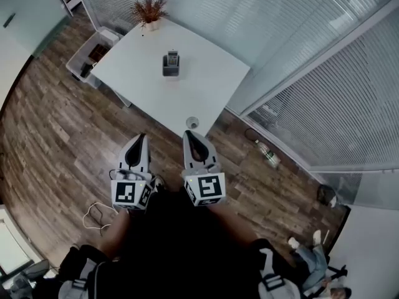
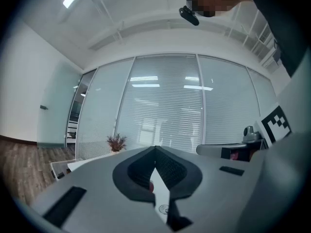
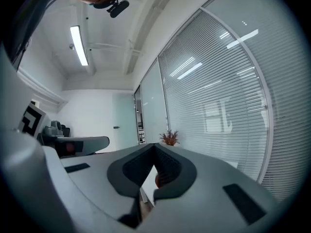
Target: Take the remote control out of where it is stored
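Slim remote (image 1: pixel 173 56) in boxy grey holder (image 1: pixel 170 70)

Left tool (image 2: pixel 155 148), jaws together, empty; beyond, blinds (image 2: pixel 165 101) and potted plant (image 2: pixel 116 142).

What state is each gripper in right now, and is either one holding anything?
left gripper: closed, nothing between the jaws.
right gripper: closed, nothing between the jaws.

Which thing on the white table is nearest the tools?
The small round cup at the near corner of the table, just ahead of the right tool. The grey holder sits mid-table; the dried plant stands at the far corner.
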A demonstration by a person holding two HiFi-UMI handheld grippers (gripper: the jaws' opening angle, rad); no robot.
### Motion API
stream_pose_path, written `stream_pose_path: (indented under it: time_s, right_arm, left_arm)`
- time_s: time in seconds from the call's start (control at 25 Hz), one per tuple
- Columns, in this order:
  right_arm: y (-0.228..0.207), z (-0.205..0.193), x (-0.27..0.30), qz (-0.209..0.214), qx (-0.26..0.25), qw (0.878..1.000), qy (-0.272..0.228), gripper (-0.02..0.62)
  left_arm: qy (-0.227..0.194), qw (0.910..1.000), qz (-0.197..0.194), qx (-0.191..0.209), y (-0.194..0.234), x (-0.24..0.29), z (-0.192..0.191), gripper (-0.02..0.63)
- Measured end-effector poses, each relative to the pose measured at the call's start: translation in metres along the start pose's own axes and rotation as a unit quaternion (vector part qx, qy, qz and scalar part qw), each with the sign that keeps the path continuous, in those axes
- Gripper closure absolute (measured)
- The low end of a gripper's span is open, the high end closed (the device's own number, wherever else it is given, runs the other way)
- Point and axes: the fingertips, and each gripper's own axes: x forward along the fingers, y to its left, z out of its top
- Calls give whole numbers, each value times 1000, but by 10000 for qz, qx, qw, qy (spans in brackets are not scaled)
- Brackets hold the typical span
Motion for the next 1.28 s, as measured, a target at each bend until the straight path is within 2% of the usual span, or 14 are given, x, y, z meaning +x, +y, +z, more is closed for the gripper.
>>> stream_pose_path:
  time_s: [0.56, 0.92, 1.04, 1.28]
  right_arm:
    - [-11, 1, -4, 79, 111, 9999, 37, 594]
    - [-28, -6, -1, 366, 104, 9992, 134, 595]
    - [-27, 2, 11, 466, 149, 9986, 190, 594]
    - [-17, -10, 31, 225, 80, 9996, 136, 594]
  left_arm:
    - [-21, 9999, 129, -15, -11, 9, -2, 600]
    - [8, 9994, 334, -19, -25, 20, -8, 600]
    - [57, 9992, 401, -34, -21, 24, -11, 600]
    - [30, 9995, 328, 12, 9, 31, -6, 600]
